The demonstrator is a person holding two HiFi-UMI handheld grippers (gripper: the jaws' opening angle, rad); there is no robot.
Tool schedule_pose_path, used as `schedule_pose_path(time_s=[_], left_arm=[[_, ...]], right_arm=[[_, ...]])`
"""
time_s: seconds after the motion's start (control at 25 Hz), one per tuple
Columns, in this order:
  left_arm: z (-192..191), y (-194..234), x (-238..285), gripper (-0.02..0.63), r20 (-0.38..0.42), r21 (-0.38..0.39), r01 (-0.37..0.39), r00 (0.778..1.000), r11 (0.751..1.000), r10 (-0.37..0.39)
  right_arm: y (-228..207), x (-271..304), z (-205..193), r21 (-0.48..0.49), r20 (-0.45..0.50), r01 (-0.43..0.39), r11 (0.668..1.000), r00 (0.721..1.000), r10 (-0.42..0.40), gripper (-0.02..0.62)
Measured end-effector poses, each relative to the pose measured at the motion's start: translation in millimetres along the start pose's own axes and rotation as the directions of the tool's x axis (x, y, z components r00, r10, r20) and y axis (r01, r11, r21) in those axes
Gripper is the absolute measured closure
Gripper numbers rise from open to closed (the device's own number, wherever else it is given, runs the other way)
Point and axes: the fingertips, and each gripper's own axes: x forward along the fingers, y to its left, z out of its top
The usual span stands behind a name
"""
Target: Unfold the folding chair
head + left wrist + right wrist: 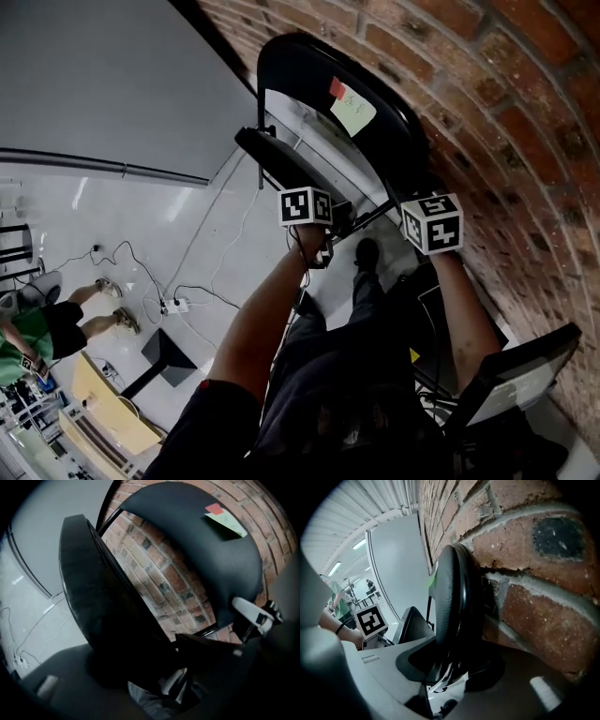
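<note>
Clamping on: the left gripper (145, 667) is gripping the seat (98, 602) in its fingers, the right gripper (454, 667) is pinching the backrest (450, 597), and the folding chair (398, 127) is standing partly open against the brick wall (506, 112).

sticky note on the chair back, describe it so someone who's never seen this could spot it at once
Find the red brick wall; a black folding chair stands beside it. On the chair's curved backrest sits a pale green sticky note, the only light patch on that black surface, with a smaller red tag at its corner.
</note>
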Motion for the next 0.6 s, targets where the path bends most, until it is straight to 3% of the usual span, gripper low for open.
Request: schedule_pose_path(time_s=[0.6], left_arm=[[-32, 35, -18, 0.279, -0.021, -0.035, 0.013, 1.000, 0.999, -0.014]], right_arm=[[4, 8, -9, 0.034, -0.051, 0.000, 0.999, 0.999, 0.002, 0.425]])
